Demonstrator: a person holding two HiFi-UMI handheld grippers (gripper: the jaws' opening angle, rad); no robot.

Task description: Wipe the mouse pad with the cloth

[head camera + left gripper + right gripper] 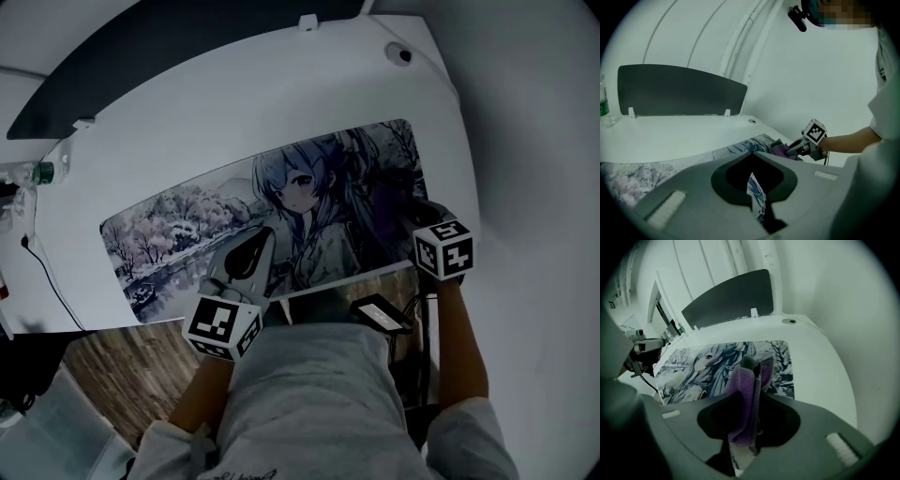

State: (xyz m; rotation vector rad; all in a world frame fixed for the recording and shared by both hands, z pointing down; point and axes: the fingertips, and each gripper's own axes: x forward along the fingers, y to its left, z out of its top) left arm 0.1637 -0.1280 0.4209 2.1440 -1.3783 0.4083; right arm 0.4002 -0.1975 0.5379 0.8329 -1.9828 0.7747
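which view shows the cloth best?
Right gripper view: the purple cloth fills the frame's middle, clamped between the right gripper's tongs. Left gripper view shows it small, far off. Head view barely shows it beyond the marker cube.

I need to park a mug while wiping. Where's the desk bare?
Bare: the desk strip between mouse pad and dark back panel, and right of the pad. Crowded: near edge, left gripper and right gripper with cloth; bottle and cable far left.

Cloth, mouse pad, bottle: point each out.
cloth (743, 401), right gripper view, purple fold between the jaws.
mouse pad (178, 230), head view, printed trees near its left end.
bottle (41, 172), head view, its green part.
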